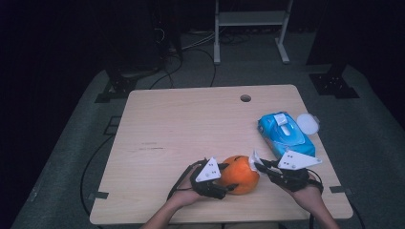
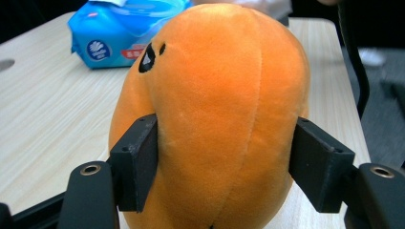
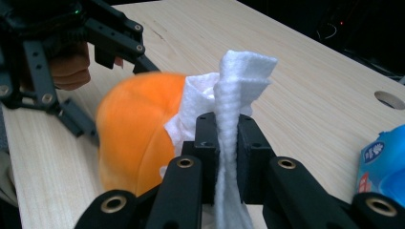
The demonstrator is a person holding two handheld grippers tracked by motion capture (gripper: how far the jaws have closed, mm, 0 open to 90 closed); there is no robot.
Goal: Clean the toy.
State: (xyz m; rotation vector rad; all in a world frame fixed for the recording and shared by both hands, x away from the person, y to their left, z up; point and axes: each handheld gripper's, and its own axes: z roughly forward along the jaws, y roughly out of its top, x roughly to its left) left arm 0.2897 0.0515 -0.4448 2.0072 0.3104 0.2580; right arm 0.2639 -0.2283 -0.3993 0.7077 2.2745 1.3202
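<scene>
The left gripper (image 1: pixel 228 183) squeezes its fingers on the orange plush toy (image 1: pixel 240 174) sitting on the counter (image 1: pixel 191 124), while the right gripper (image 1: pixel 256 166) pinches a white wipe (image 3: pixel 229 109) against the toy.

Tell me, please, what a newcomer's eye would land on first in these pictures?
The bright orange plush toy near the table's front edge stands out, squeezed by the left gripper. Against its right side the right gripper presses a white wipe clamped in its jaws. Farther back on the right lies a blue wipes pack, lid flipped open.
</scene>
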